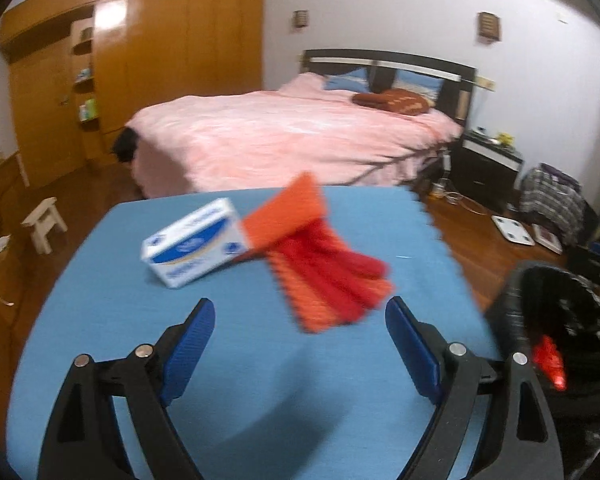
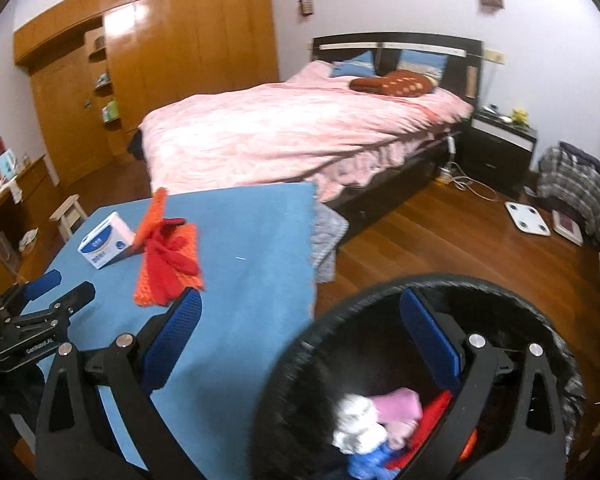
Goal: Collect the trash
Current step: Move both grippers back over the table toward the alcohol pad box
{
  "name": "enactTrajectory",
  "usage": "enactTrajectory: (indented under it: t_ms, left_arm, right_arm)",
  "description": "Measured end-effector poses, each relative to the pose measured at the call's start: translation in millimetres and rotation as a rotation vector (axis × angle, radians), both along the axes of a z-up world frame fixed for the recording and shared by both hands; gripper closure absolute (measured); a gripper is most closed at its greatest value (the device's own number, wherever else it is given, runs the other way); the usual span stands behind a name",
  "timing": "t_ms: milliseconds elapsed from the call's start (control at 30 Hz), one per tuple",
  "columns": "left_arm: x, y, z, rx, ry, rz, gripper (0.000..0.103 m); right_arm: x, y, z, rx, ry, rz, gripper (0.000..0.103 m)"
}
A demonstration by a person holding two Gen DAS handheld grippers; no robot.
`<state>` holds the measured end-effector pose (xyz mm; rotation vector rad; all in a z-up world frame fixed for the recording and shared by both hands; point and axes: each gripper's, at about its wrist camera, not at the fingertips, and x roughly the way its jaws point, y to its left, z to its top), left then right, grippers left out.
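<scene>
While both grippers' fingers gape empty, crumpled red-orange wrappers (image 1: 324,264) lie beside a white-blue box (image 1: 194,242) on the blue tabletop (image 1: 100,320); black bin (image 2: 300,380) right.

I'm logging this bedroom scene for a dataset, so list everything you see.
Blue table cover: 1, blue, under the items.
Box: 1, white and blue, on the cover, left of the wrappers.
Wrappers: a blurred bunch, orange and red, beside the box.
Trash bin: 1, black-lined, right of the table, holding white, pink, red and blue trash.
Bed: 1, pink cover, behind the table.
Wardrobe: 1, wooden, back left.
Nightstand: 1, dark, right of the bed.
Stool: 1, pale, on the floor at left.
Scale: 1, white, on the floor.
Left gripper: open, over the cover.
Right gripper: open, above the bin's edge.
</scene>
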<state>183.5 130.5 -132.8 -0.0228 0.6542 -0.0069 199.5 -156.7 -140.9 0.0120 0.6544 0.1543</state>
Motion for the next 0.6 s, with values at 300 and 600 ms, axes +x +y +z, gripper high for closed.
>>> enactTrajectory:
  t_ms: [300,600]
  left_arm:
    - [41.0,74.4,-27.4,0.012,0.037,0.134,0.018]
    - [85.1,111.2,-55.9,-0.032,0.086,0.114,0.028]
  right_arm:
    - [51.0,55.6,-24.6,-0.009,0.047,0.048,0.006]
    - [83.1,94.4,-42.1,-0.05,0.067,0.086,0.006]
